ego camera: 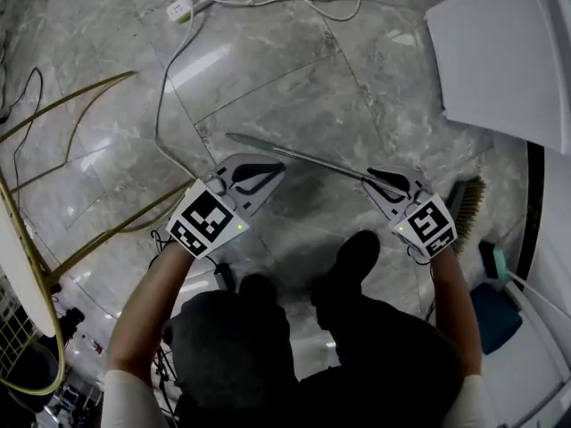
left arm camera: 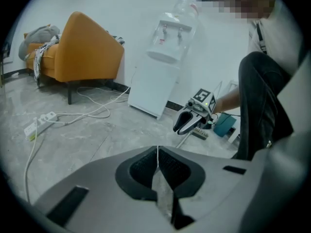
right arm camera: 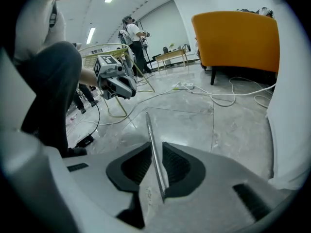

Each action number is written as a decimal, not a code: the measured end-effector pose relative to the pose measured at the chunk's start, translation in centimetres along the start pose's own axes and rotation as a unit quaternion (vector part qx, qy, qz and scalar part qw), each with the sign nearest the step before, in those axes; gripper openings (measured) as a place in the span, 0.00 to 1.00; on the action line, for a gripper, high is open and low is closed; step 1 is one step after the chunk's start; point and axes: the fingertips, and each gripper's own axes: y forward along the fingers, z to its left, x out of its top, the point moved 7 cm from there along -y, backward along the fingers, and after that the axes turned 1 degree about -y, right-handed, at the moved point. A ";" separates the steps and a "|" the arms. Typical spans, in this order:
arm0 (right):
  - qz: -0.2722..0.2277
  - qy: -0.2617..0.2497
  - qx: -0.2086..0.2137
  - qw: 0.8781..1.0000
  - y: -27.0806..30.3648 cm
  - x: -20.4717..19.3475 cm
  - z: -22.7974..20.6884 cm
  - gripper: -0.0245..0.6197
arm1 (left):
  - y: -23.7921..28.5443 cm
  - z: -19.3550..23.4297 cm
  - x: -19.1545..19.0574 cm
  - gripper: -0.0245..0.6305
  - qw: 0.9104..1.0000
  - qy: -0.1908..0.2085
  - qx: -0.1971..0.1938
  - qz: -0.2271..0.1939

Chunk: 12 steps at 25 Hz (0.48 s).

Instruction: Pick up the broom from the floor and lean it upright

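Right now the broom (ego camera: 312, 161) lies flat on the floor across the middle of the head view, bristles (ego camera: 468, 205) at right. My right gripper (ego camera: 387, 179) stands part-open astride the thin handle (right arm camera: 151, 144). My left gripper (ego camera: 268, 172) is closed and empty. The handle looks light, stiff and slick, so I'd clamp it firmly.
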 end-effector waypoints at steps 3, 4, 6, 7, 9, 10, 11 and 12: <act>0.013 -0.015 0.005 1.000 2.2 -1.7 0.3 0.15 | 0.7 -0.1 -1.5 0.05 1.000 0.000 -0.009 0.008; 0.019 -0.020 0.008 1.000 2.8 -2.2 0.4 0.16 | 0.8 -0.2 -1.9 0.05 1.000 -0.001 -0.011 0.010; 0.029 -0.029 0.013 0.999 4.1 -3.3 0.6 0.18 | 1.1 -0.4 -2.7 0.05 1.000 -0.003 -0.015 0.015; 0.035 -0.033 0.015 0.999 4.6 -3.9 0.7 0.18 | 1.2 -0.5 -3.1 0.05 1.000 -0.003 -0.016 0.017; 0.050 -0.045 0.018 0.998 5.4 -5.0 0.8 0.20 | 1.4 -0.8 -3.7 0.05 1.000 -0.004 -0.017 0.023; 0.057 -0.050 0.020 0.997 5.8 -5.6 0.8 0.21 | 1.5 -1.0 -4.0 0.05 0.999 -0.004 -0.018 0.026; 0.063 -0.054 0.022 0.996 6.1 -6.0 0.8 0.21 | 1.5 -1.1 -4.1 0.05 0.999 -0.003 -0.020 0.029; 0.069 -0.059 0.023 0.996 6.3 -6.4 0.8 0.21 | 1.5 -1.3 -4.2 0.05 0.999 -0.003 -0.022 0.032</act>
